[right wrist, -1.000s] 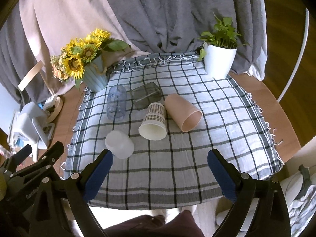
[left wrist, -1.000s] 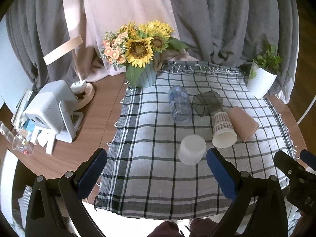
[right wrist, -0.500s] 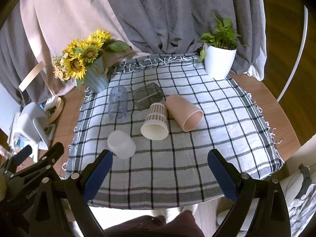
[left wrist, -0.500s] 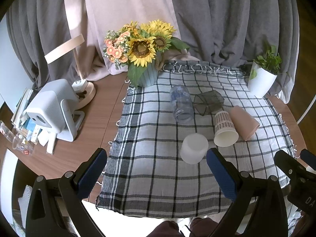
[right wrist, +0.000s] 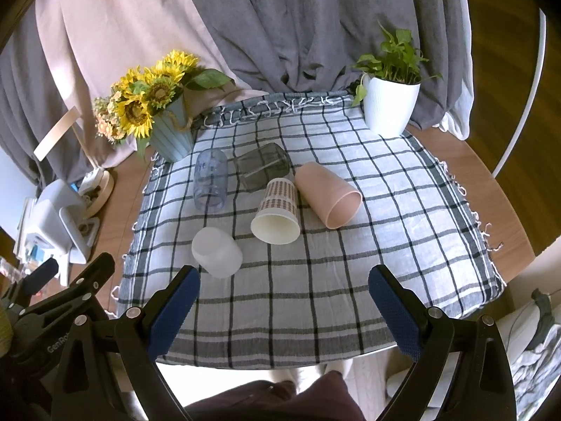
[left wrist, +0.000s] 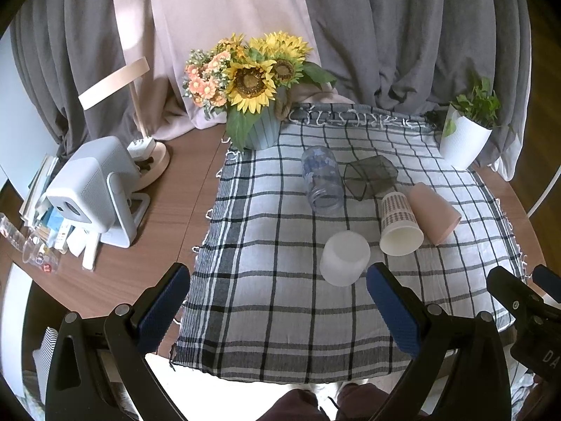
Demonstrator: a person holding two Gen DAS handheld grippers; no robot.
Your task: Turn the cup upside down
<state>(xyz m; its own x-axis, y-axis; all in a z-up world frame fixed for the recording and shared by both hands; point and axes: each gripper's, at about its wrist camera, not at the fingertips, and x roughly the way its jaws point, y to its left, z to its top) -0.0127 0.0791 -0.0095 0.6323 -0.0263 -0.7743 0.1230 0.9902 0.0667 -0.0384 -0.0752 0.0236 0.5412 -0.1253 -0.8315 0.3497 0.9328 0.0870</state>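
Five cups sit on the checked cloth (left wrist: 280, 315) that covers the round wooden table (left wrist: 175, 196). Four of them lie on their sides: a clear blue-tinted cup (left wrist: 322, 185), a dark smoky angular cup (left wrist: 370, 177), a patterned paper cup (left wrist: 399, 224) with its mouth toward the camera, and a pink cup (left wrist: 433, 212) whose side touches the paper cup. A frosted white cup (left wrist: 344, 258) stands nearer the front edge, closed end up, apart from the others. In the right wrist view the same group shows as frosted white cup (right wrist: 216, 252), paper cup (right wrist: 277, 217), pink cup (right wrist: 328, 194), smoky cup (right wrist: 263, 170) and clear cup (right wrist: 209, 184). Both tongs hover over the near edge of the cloth, well short of any cup: the left gripper (left wrist: 278, 307) has its blue-padded fingers spread wide with nothing between them, and the right gripper (right wrist: 284, 303) is likewise spread wide and holds nothing. A vase of sunflowers (left wrist: 254, 105) stands at the far left corner of the cloth, a white potted plant (left wrist: 466, 133) at the far right, and a grey projector (left wrist: 91, 189) with a desk lamp (left wrist: 140, 122) sits on bare wood to the left.
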